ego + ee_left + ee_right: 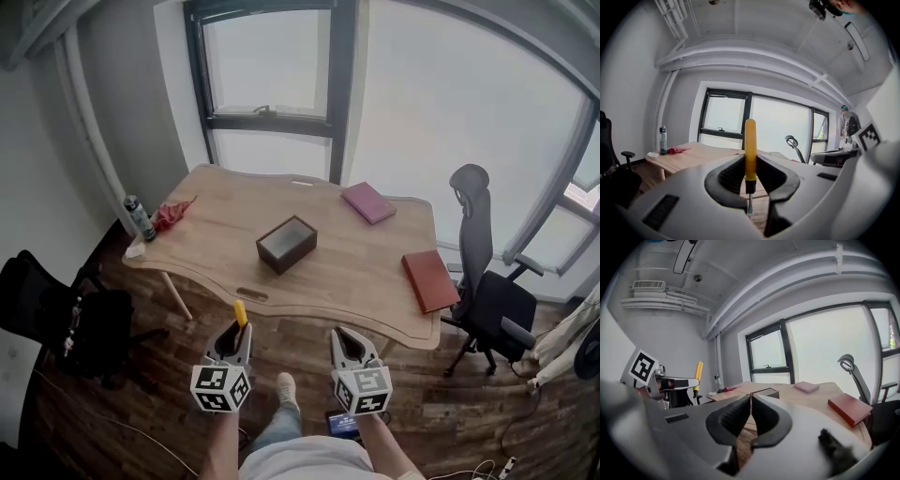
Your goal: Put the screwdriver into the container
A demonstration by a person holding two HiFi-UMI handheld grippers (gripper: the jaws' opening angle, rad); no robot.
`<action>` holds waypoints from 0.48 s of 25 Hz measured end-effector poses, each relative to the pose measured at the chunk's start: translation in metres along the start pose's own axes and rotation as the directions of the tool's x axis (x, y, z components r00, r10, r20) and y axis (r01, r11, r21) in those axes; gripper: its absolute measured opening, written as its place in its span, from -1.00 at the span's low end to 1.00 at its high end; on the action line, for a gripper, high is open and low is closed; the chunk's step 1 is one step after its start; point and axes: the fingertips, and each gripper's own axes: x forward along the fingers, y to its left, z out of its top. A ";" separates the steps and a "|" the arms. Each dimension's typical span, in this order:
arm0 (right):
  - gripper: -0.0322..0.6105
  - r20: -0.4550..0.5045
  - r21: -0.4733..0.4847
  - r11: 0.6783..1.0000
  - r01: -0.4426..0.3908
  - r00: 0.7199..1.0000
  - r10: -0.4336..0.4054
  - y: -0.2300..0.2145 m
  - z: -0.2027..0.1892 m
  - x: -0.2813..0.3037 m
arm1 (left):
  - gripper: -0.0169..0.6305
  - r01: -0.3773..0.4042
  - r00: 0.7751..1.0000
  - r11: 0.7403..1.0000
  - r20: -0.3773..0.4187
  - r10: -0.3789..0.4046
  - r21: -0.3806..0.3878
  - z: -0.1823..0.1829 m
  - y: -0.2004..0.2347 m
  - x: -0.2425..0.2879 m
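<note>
the dark open-topped container (286, 243) sits mid-table (356, 267), only its dark inner floor showing, bare wood all round it. the left gripper (236, 330) is clamped part-open on the yellow screwdriver (240, 313), handle up and tip down. the right gripper (342, 336) has its jaws pressed together, empty. both hang over the floor, short of the table's near edge.
</note>
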 end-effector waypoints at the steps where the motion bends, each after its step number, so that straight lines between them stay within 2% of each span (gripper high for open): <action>1: -0.80 -0.003 0.000 1.000 0.001 1.000 -0.001 -0.004 0.001 0.008 | -0.71 0.001 1.000 1.000 0.000 -0.001 -0.002 0.002 0.004 0.009; 12: -0.80 -0.056 0.028 0.997 0.075 0.996 -0.073 -0.058 0.023 0.128 | -0.71 0.072 0.997 0.997 -0.040 -0.072 -0.017 0.023 0.052 0.146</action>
